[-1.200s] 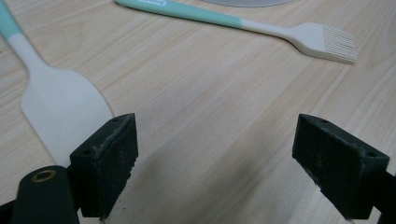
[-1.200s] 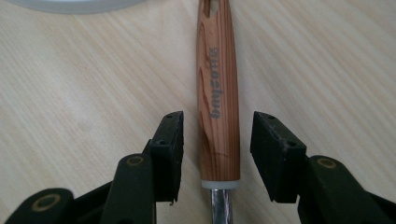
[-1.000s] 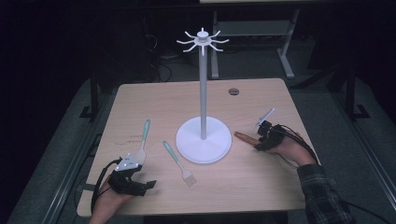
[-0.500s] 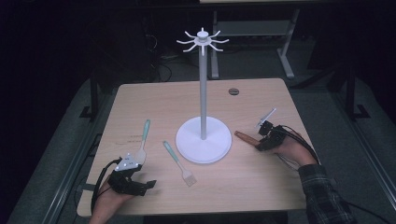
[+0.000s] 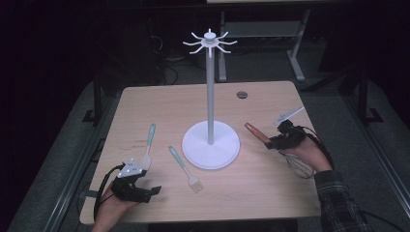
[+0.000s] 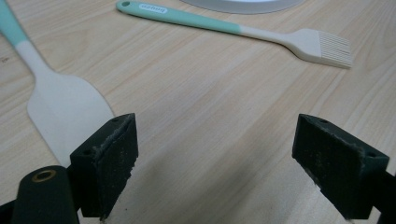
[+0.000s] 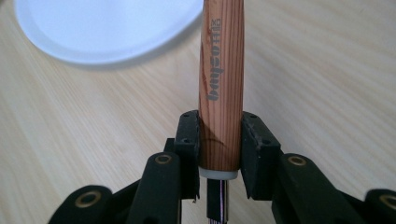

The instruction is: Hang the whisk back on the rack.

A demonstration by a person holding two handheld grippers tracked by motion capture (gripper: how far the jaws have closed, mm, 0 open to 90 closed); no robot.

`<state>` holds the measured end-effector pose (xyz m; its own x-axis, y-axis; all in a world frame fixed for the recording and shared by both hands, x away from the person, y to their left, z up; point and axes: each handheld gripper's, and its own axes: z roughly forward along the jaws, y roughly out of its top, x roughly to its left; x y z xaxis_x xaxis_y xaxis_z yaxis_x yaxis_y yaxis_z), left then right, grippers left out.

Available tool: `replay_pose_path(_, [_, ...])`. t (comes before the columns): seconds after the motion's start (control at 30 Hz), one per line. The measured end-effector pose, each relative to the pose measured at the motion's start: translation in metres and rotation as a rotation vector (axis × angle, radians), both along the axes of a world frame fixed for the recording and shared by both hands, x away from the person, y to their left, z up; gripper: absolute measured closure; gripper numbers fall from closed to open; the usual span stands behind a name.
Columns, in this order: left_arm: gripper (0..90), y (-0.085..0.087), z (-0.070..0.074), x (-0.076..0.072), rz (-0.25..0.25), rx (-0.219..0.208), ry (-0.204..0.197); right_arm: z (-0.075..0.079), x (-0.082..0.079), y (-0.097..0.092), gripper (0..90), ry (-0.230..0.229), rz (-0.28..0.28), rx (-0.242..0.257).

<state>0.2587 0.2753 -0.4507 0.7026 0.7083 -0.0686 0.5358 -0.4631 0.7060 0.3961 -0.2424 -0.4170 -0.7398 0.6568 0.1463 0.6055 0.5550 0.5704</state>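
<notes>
While the right gripper [image 7: 219,140] pinches the wooden handle [image 7: 221,84] of a whisk [image 5: 300,164], its jaws having just closed on it, the white stand [image 5: 211,144] sits just ahead. Spread wide, the left gripper [image 6: 229,163] rests with a spatula [image 6: 60,112] beside one jaw and a brush [image 6: 243,32] farther ahead.

A dim lab-like room: lone wooden table [image 5: 270,193], metal frames behind, cables on grey floor.

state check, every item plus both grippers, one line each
whisk: clamped by its wooden handle, lifted off the table
right gripper: shut on whisk, jaws just closed
left gripper: open, nothing between jaws
spatula: flat on table
brush: flat on table
stand: upright, hooks bare
</notes>
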Motion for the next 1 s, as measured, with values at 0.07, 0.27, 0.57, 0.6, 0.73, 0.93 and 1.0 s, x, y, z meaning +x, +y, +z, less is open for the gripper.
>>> replay_pose_path(0.07, [13.9,0.000,0.001,0.000,-0.004,0.002,-0.001,0.002,-0.001,-0.001,70.4,-0.002,-0.008,0.021])
replay_pose_path(0.27, [14.0,0.000,0.001,0.000,-0.005,-0.002,-0.008,0.017,-0.005,-0.012,70.5,-0.034,-0.024,0.189])
replay_pose_path(0.57, [14.1,0.000,0.002,0.000,-0.005,0.000,-0.012,0.043,-0.016,-0.020,70.6,-0.135,-0.030,0.348])
replay_pose_path(0.6, [14.1,0.000,0.002,0.000,-0.006,-0.001,-0.012,0.046,-0.017,-0.019,70.6,-0.142,-0.033,0.357])
replay_pose_path(0.73, [14.1,-0.001,0.001,-0.001,-0.007,-0.003,-0.011,0.052,-0.020,-0.019,70.6,-0.168,-0.028,0.388])
replay_pose_path(0.93, [14.1,0.000,0.002,-0.001,-0.010,-0.001,-0.014,0.062,-0.025,-0.017,70.6,-0.193,-0.007,0.458])
replay_pose_path(1.0, [14.1,-0.001,0.001,-0.001,-0.009,-0.002,-0.012,0.066,-0.027,-0.016,70.6,-0.207,-0.004,0.462])
